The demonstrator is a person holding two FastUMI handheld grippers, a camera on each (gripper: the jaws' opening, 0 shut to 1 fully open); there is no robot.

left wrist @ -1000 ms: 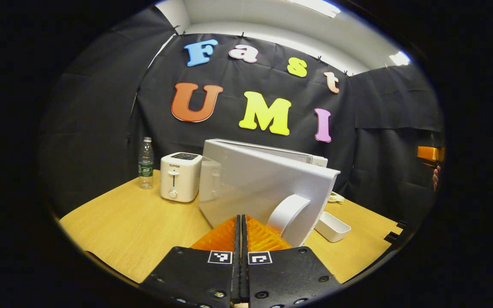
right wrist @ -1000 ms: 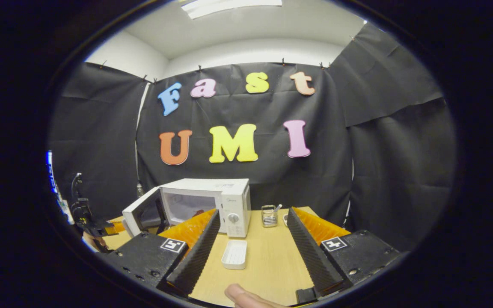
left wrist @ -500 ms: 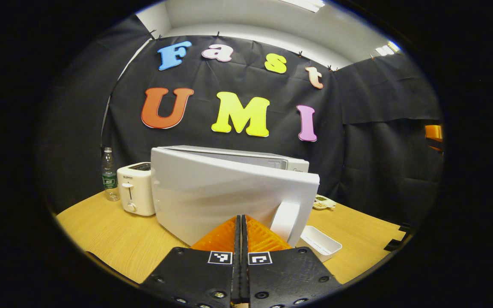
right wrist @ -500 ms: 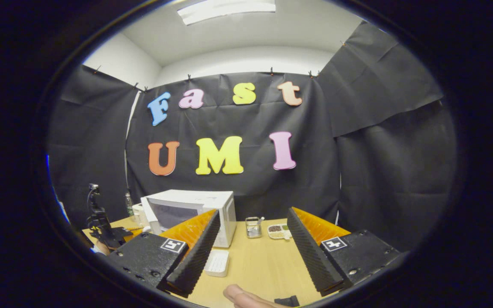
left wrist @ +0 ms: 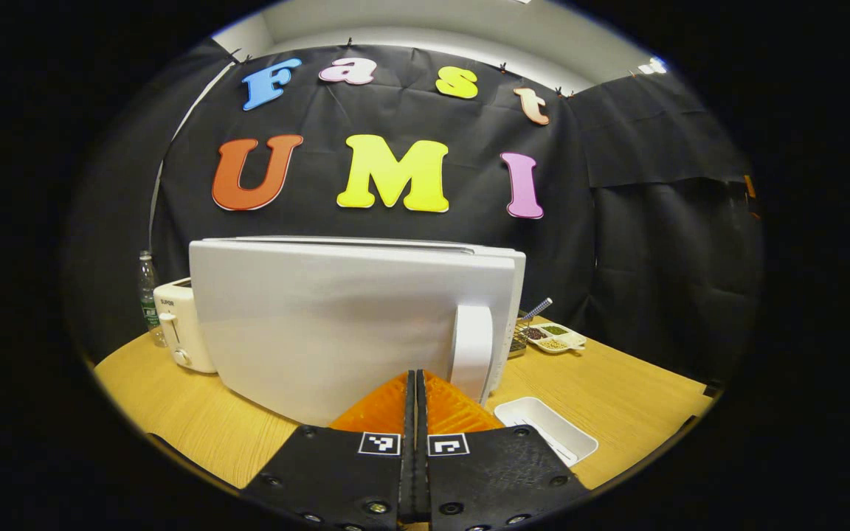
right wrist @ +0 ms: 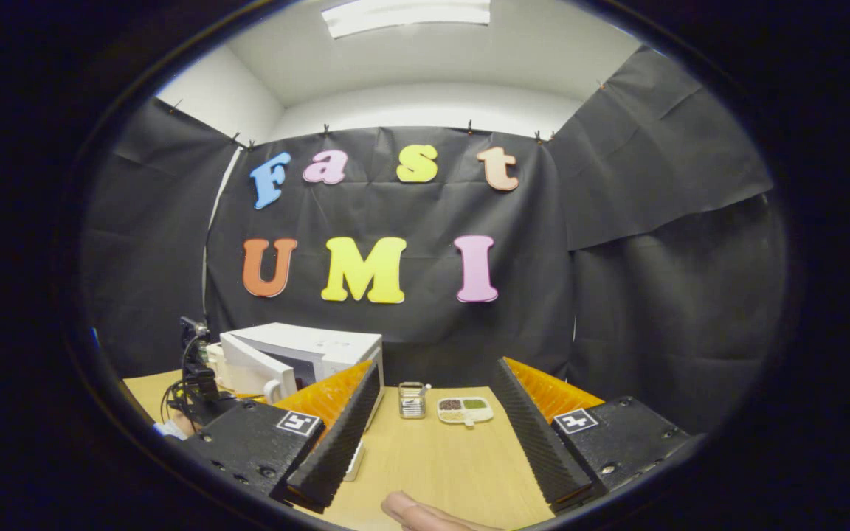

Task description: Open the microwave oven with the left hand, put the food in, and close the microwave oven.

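The microwave door (left wrist: pixel 336 324), nearly shut, stands straight ahead of the left gripper (left wrist: pixel 415 391), whose fingers are pressed together against its face just beside the upright handle (left wrist: pixel 471 352), while the right gripper (right wrist: pixel 432 413), spread wide and empty, hangs farther off.

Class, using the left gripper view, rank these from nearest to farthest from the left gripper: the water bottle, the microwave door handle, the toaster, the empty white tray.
Measured from the left gripper:
1. Microwave door handle, just ahead, slightly right.
2. Empty white tray, on the table to the right.
3. Toaster, far left, beside the microwave.
4. Water bottle, behind the toaster, by the wall.
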